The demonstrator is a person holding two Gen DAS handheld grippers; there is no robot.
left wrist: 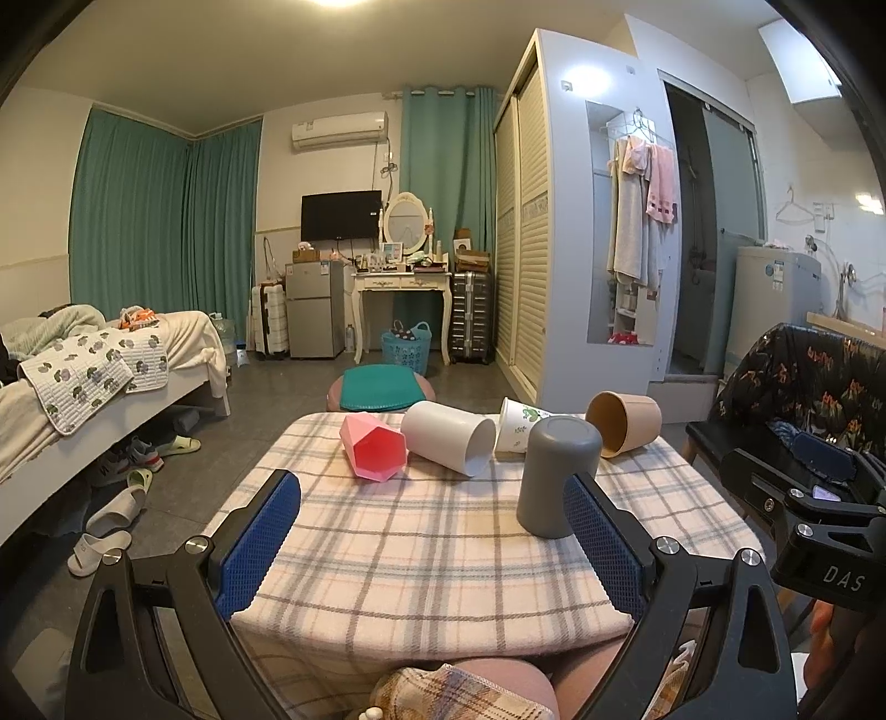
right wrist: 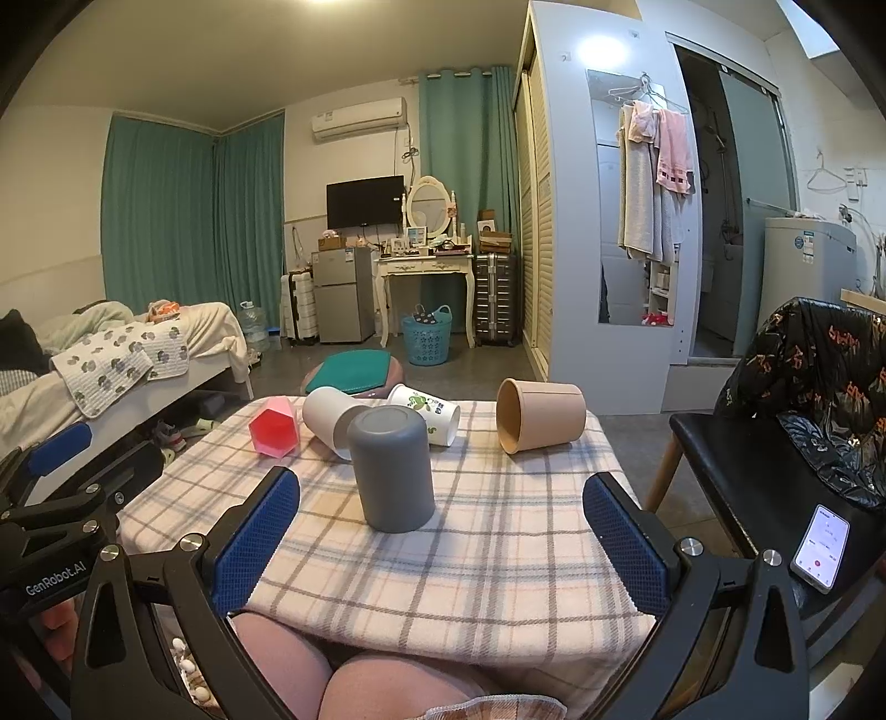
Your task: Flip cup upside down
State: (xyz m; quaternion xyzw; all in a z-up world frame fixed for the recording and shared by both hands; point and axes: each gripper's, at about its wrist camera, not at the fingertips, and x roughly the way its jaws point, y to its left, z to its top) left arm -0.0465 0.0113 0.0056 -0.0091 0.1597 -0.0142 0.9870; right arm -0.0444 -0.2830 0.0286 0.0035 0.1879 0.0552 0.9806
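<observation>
Worktop (right wrist: 443,554): plaid cloth, beneath both tongs.
Left tongs (left wrist: 432,531): spread apart, holding nothing.
Right tongs (right wrist: 441,531): spread apart, holding nothing.
Grey cup (right wrist: 391,468): mouth down, just ahead of both tongs.
Tan cup (right wrist: 540,415), white cup (right wrist: 326,412), printed cup (right wrist: 429,410), pink cup (right wrist: 274,426): on their sides, beyond the grey cup.

Both wrist views are evenly lit by a bright ceiling lamp (left wrist: 338,1) that blows out to white at the top edge. It glares as a soft white patch on the glossy white wardrobe side panel (right wrist: 603,52). Shadows on the pale plaid tablecloth (right wrist: 498,526) are faint and short. Focus is sharp at the centre. Fisheye distortion bows walls and curtains outward, and black vignetting fills the corners. The open bathroom doorway (left wrist: 689,221) stays dim.
</observation>
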